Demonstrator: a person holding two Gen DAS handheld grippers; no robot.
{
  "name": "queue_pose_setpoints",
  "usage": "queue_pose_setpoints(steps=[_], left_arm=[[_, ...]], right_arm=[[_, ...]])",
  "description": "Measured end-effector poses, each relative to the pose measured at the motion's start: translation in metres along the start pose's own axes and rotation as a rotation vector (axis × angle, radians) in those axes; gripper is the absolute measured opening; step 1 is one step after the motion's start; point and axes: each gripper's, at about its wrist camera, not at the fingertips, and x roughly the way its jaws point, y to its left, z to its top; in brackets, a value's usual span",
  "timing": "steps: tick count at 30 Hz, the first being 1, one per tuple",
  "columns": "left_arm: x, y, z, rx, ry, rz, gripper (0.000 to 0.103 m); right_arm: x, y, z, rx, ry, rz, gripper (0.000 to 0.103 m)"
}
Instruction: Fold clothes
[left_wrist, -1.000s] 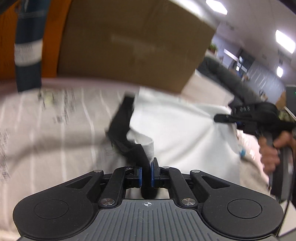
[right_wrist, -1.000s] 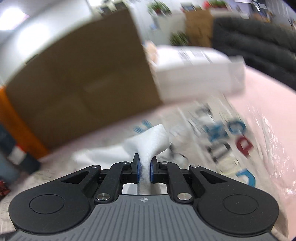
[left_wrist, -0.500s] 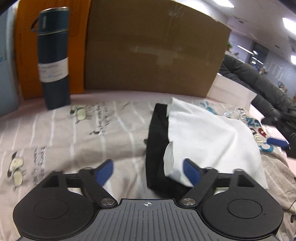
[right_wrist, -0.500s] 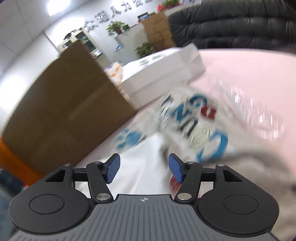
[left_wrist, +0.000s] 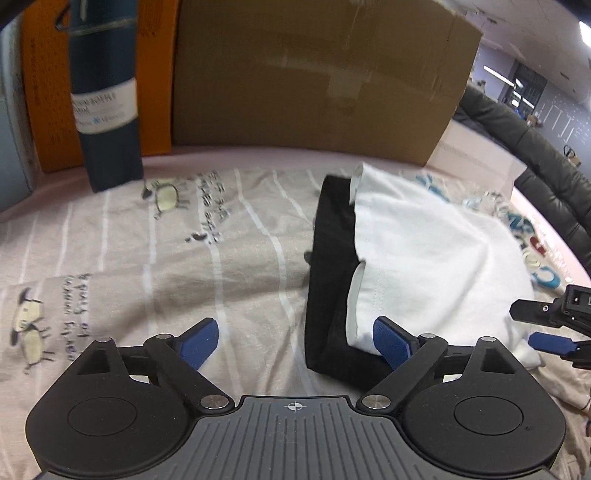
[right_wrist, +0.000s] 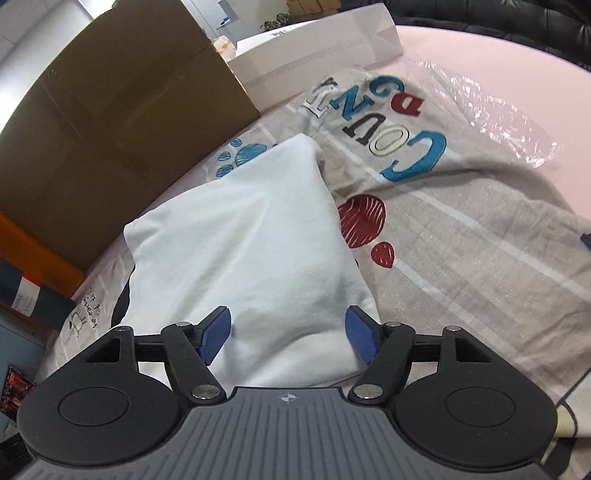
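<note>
A folded white garment with a black side panel (left_wrist: 424, 258) lies on the printed beige blanket (left_wrist: 184, 258). In the right wrist view the white garment (right_wrist: 251, 251) fills the middle. My left gripper (left_wrist: 297, 345) is open and empty, just in front of the garment's near left corner; its right pad touches the white hem. My right gripper (right_wrist: 290, 338) is open and empty, with the garment's near edge between its pads. The right gripper also shows at the right edge of the left wrist view (left_wrist: 554, 325).
A large cardboard box (left_wrist: 314, 81) stands behind the blanket. A dark blue flask (left_wrist: 105, 92) stands at the back left before an orange panel (left_wrist: 40, 92). A white box (right_wrist: 317, 55) lies at the back right. Clear plastic wrap (right_wrist: 498, 114) lies on the pink surface.
A second ago both grippers were shut on the garment and held it up. They have opened and let it go; it now lies folded on the blanket, and both grippers have drawn back slightly.
</note>
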Motion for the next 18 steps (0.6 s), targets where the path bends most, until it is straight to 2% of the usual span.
queue_pose_setpoints(steps=[4,18], left_arm=[[-0.025,-0.001,0.000,0.000,-0.052,0.002,0.096],[-0.121,-0.016,-0.019,0.051,-0.225,-0.047,0.100]], right_arm=[[-0.028,0.015,-0.006,-0.032,-0.066,-0.026,0.080],[-0.136,0.051,-0.065,-0.167,-0.225,0.013,0.098]])
